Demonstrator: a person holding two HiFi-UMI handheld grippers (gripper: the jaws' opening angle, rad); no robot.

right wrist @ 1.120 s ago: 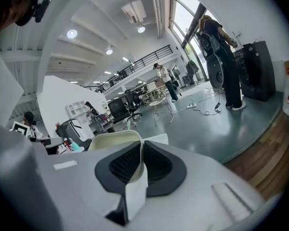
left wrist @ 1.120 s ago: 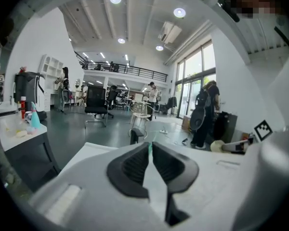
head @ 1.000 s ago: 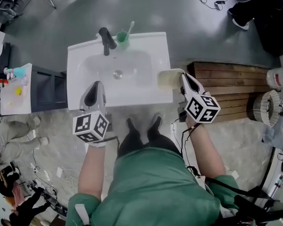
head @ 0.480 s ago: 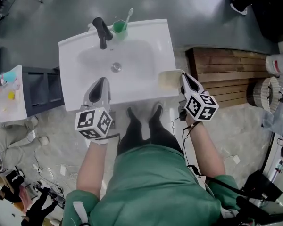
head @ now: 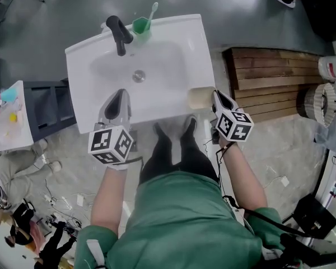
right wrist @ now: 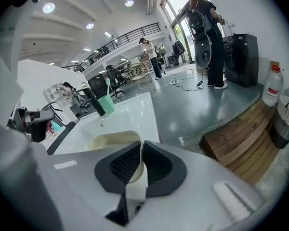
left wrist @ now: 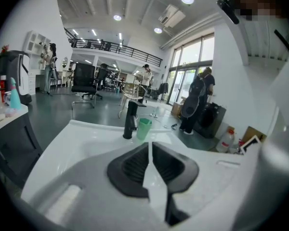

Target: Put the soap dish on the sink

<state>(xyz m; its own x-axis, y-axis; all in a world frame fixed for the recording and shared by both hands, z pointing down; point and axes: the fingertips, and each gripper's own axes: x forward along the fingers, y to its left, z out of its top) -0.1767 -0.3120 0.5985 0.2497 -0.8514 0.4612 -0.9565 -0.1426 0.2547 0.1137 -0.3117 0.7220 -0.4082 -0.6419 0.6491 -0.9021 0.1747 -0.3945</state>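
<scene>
The cream soap dish (head: 200, 97) is over the front right corner of the white sink (head: 78, 88); whether it rests on the rim I cannot tell. My right gripper (head: 214, 98) is shut on the dish's near edge. In the right gripper view the dish (right wrist: 111, 141) lies just beyond the jaws of the right gripper (right wrist: 140, 153), with the sink (right wrist: 135, 112) under it. My left gripper (head: 118, 101) hovers over the sink's front rim, shut, holding nothing. In the left gripper view the left gripper (left wrist: 150, 153) points at the basin (left wrist: 82, 138).
A black faucet (head: 117, 32) and a green cup with a toothbrush (head: 141, 24) stand at the sink's back edge. A wooden pallet (head: 269, 77) lies to the right. A small white table (head: 8, 119) with toiletries and a dark cabinet (head: 50, 105) are to the left.
The right gripper has carried the soap dish a little left, from beside the sink's right edge to over its front right corner. The left gripper has hardly moved.
</scene>
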